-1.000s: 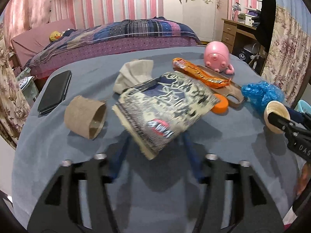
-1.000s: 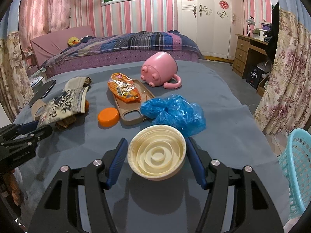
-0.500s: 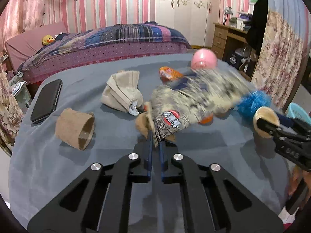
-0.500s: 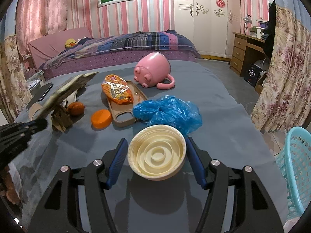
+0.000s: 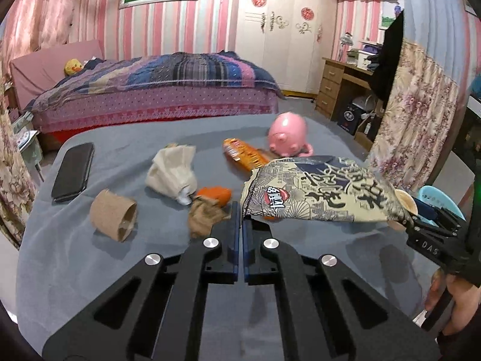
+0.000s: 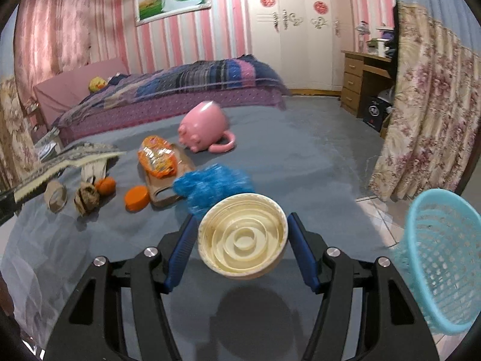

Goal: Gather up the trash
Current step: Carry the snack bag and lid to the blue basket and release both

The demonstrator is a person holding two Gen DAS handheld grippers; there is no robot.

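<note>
My left gripper (image 5: 240,210) is shut on the corner of a beige and navy snack bag (image 5: 318,192), held above the grey table (image 5: 90,270) and stretching right. The bag also shows in the right wrist view (image 6: 66,159). My right gripper (image 6: 240,231) is shut on a cream round lid (image 6: 242,237), lifted over the table's right part. A light blue basket (image 6: 442,258) stands on the floor to the right. On the table lie a cardboard tube (image 5: 113,214), crumpled tissue (image 5: 173,173), a brown paper wad (image 5: 204,215), an orange wrapper (image 6: 157,157) and a blue plastic bag (image 6: 215,185).
A black phone (image 5: 73,171) lies at the table's far left. A pink pig mug (image 6: 204,128) lies on its side. A brown phone case (image 6: 166,185), an orange cap (image 6: 137,198) and an orange fruit (image 6: 105,185) lie mid-table. A bed stands behind.
My left gripper has closed on the snack bag and lifted it to the right, uncovering the paper wad and fruit. My right gripper has carried the lid right, bringing the basket nearer.
</note>
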